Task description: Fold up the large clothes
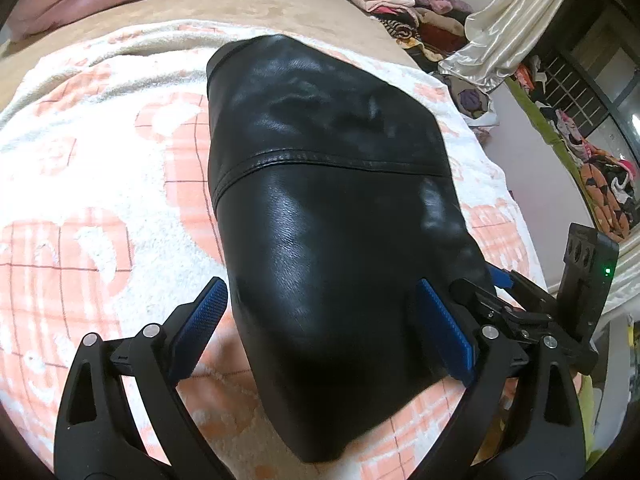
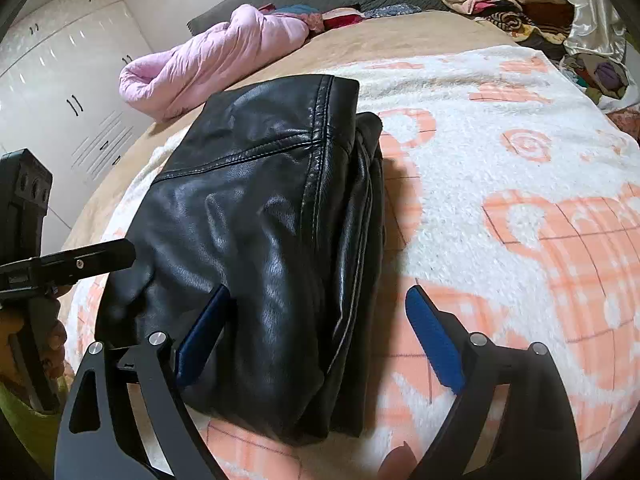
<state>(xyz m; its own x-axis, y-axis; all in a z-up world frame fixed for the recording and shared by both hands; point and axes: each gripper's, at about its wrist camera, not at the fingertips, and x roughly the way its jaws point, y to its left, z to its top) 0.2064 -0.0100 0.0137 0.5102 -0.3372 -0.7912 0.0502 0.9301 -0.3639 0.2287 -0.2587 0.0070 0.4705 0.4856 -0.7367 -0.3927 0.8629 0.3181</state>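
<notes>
A black leather jacket (image 1: 320, 184) lies folded into a thick bundle on a white and orange blanket (image 1: 100, 168) on the bed. My left gripper (image 1: 320, 312) is open, its blue pads on either side of the jacket's near end, just above it. My right gripper (image 2: 316, 312) is open over the jacket (image 2: 264, 208), its left pad on the leather and its right pad over the blanket (image 2: 500, 168). The right gripper also shows at the right edge of the left wrist view (image 1: 532, 304). The left gripper shows at the left edge of the right wrist view (image 2: 68, 264).
A pink quilt (image 2: 208, 60) lies at the head of the bed. Piles of folded and loose clothes (image 1: 400, 0) sit beyond the bed's far side. A cream satin curtain (image 1: 516, 24) hangs at the right. White wardrobe doors (image 2: 72, 92) stand at the left.
</notes>
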